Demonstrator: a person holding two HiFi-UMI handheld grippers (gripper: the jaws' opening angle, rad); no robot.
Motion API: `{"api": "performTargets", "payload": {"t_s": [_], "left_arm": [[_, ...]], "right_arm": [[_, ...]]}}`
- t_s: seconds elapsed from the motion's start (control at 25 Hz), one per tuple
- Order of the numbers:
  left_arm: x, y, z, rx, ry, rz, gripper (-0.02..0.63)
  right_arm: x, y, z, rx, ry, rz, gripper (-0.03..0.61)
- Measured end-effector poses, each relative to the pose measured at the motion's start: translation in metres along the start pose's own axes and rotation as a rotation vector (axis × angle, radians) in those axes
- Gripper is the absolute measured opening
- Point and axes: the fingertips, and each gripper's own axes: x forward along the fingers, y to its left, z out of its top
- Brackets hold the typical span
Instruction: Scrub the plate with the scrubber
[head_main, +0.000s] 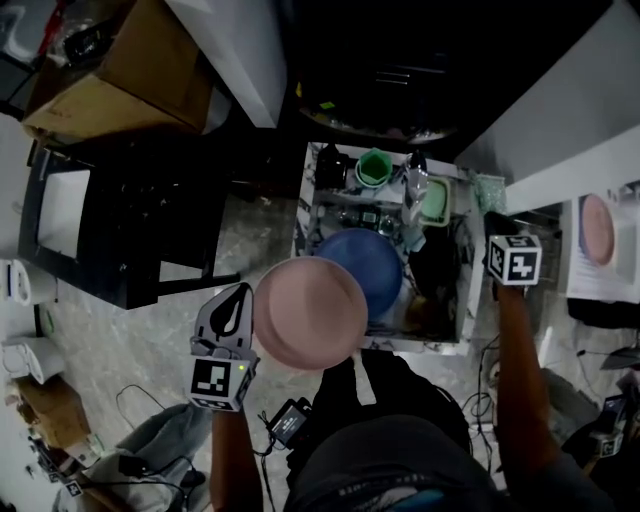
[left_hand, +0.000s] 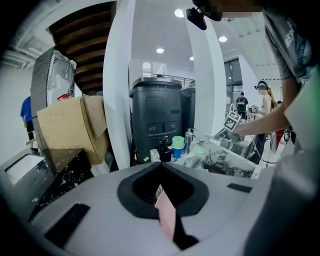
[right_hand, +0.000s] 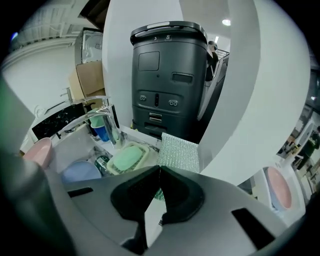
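The pink plate (head_main: 310, 312) looks like smooth, matt plastic. The scrubber (right_hand: 179, 154) is a rough, glittery mesh, silvery green. The sink counter (head_main: 455, 345) has a polished white marble pattern with dark veins. The faucet (right_hand: 111, 129) is shiny metal, the cardboard box (head_main: 130, 70) dull brown, and the dark bin (right_hand: 167, 80) smooth plastic.

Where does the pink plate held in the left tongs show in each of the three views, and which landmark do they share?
Head view: the pink plate is at the centre, seen face-on.
Left gripper view: bottom centre, seen edge-on.
Right gripper view: far left edge.
Shared landmark: the green cup.
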Motion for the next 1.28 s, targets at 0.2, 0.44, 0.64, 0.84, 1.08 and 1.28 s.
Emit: {"api": "performTargets", "payload": {"t_s": [0.2, 0.44, 0.64, 0.84, 1.08, 1.28], "left_arm": [[-0.006, 0.001, -0.007, -0.005, -0.021, -0.002, 0.002], [-0.016, 0.007, -0.020, -0.027, -0.024, 0.007, 0.002], [-0.027, 0.013, -0.035, -0.058, -0.023, 0.020, 0.002], [-0.035, 0.021, -0.051, -0.107, -0.030, 0.027, 0.002], [-0.044, 0.024, -0.067, -0.145, -0.035, 0.034, 0.002], [-0.050, 0.023, -0.076, -0.156, -0.043, 0.043, 0.002]], "right_arm": [[-0.026, 0.010, 0.006, -0.009, -0.033, 0.016, 0.034], [-0.062, 0.043, 0.019, -0.060, -0.070, 0.063, 0.034], [-0.087, 0.083, 0.023, -0.118, -0.089, 0.114, 0.035], [-0.104, 0.115, 0.020, -0.163, -0.088, 0.155, 0.035], [-0.122, 0.155, 0.015, -0.192, -0.090, 0.213, 0.035], [-0.128, 0.194, 0.014, -0.229, -0.097, 0.278, 0.035]]}}
